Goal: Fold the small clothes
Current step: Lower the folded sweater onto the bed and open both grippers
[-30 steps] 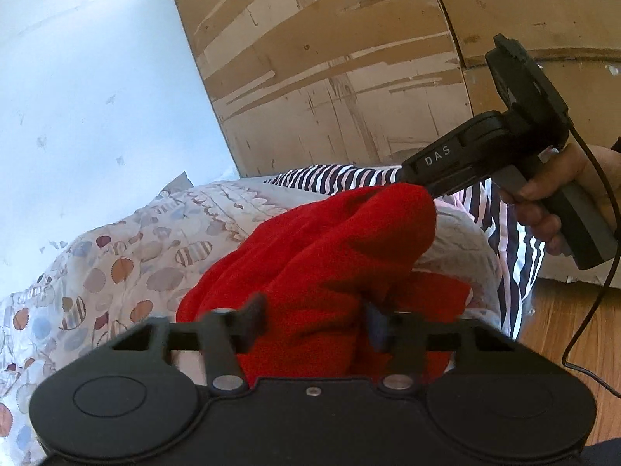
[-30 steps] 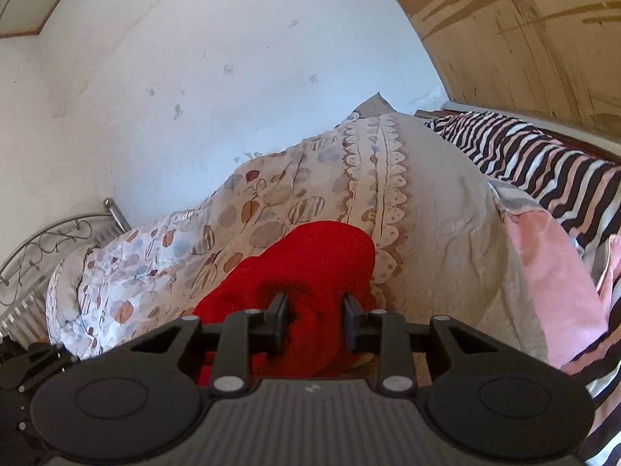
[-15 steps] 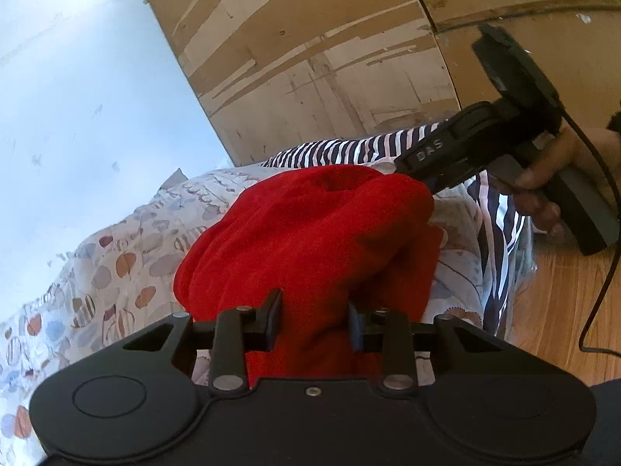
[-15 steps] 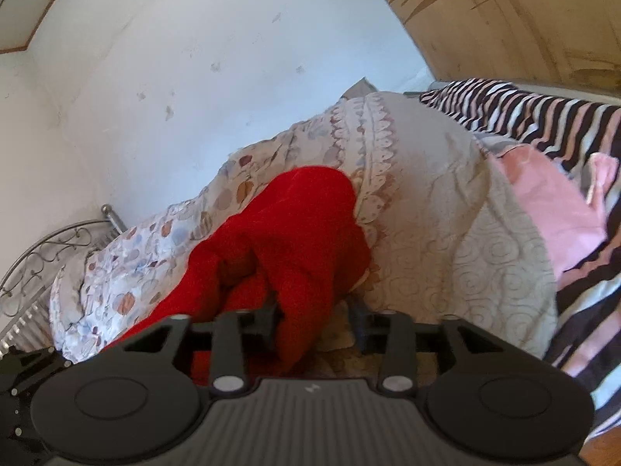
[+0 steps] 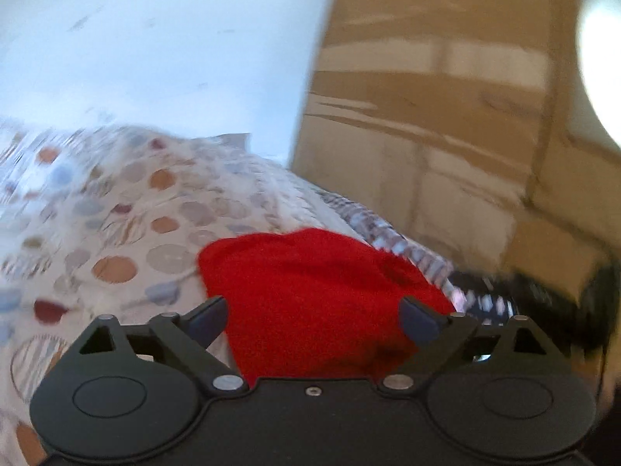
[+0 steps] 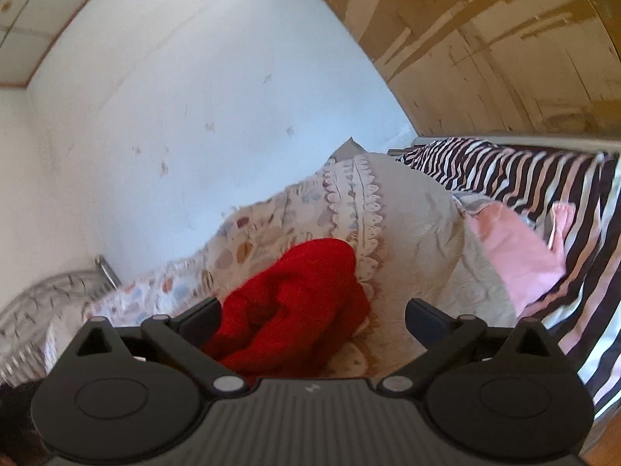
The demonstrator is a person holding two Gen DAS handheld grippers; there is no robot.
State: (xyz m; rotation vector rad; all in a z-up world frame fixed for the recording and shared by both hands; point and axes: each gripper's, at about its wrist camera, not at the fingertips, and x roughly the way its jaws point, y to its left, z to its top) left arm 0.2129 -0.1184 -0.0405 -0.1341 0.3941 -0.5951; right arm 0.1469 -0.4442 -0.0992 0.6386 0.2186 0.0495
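Jaws are spreading on both sides at once. The left gripper is opening wide, and the red garment sits bunched in the gap between its fingers, though neither finger presses on it. That view is smeared with motion, so fine detail is lost.

Over in the right wrist view, the right gripper is opening too, jaws wide. The red garment lies crumpled against the left finger's side of that gap, with the right finger standing clear of it over bare quilt.

The garment rests in a loose heap on the quilt, folds piled on each other, nothing lifted. Left of the garment the quilt shows its pattern of round spots in orange, blue and maroon. Right of the garment, a scalloped trim runs up the quilt, and beyond that lies a pink cloth, well apart from the garment. Farther right again spreads a striped sheet in dark and white bands. In the left wrist view a strip of the striped sheet peeks out just behind the garment.

Behind the quilt stands a white wall, and to its right a worn wooden panel. Far left of the garment, a curled metal bed frame shows at the edge, blurred.
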